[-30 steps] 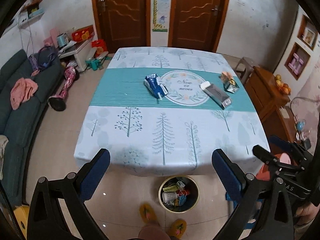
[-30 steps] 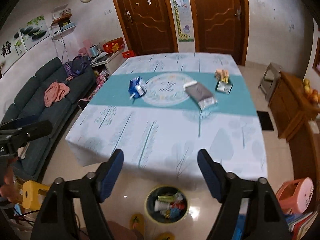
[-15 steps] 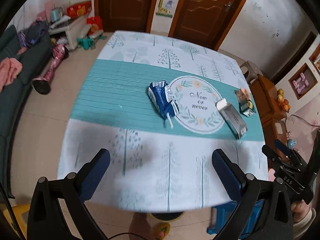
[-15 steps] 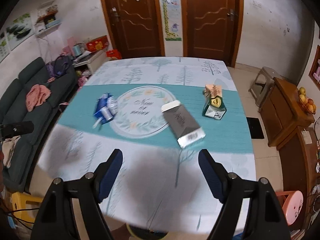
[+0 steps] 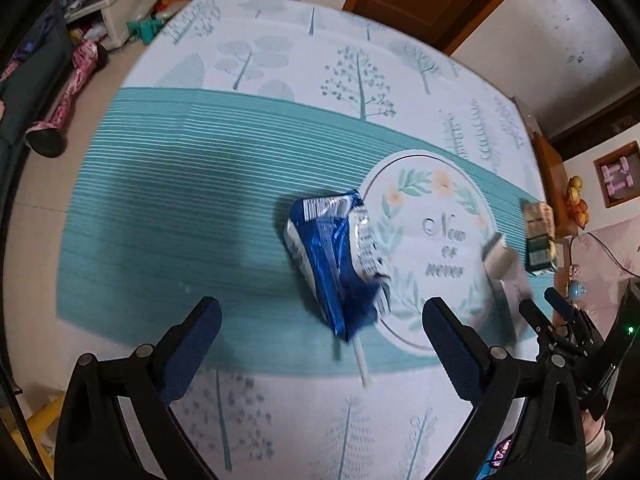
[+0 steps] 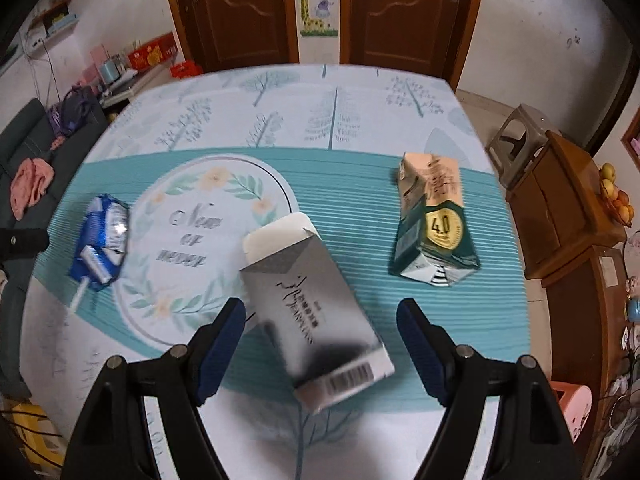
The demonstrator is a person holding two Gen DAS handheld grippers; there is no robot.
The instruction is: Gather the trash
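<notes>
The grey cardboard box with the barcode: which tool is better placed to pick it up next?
Right. The grey cardboard box lies directly between the open right tool fingers; the left tool faces the crushed blue carton.

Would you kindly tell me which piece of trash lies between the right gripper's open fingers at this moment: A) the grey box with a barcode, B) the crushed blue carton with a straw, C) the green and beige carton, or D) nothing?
A: in the right wrist view the grey box lies between the open fingers of the right gripper, not yet clamped.
</notes>
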